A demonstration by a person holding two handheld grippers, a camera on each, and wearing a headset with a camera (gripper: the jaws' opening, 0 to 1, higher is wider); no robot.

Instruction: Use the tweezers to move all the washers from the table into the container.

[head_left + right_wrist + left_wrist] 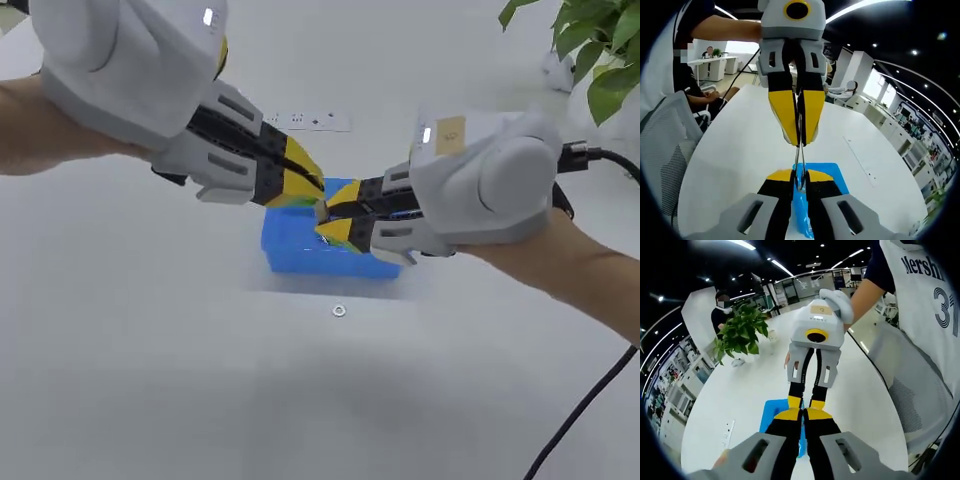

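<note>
A leafy plant [590, 50], black cable [598, 153] and power strip [305, 121] share the white table [150, 380].

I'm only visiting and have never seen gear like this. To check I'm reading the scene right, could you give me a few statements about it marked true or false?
1. A washer lies on the white table near the blue container. True.
2. The container is red. False: it is blue.
3. The left gripper holds thin metal tweezers in its jaws. True.
4. The two grippers sit at opposite ends of the table. False: the right gripper nearly meets the left gripper tip to tip, above the container.
</note>
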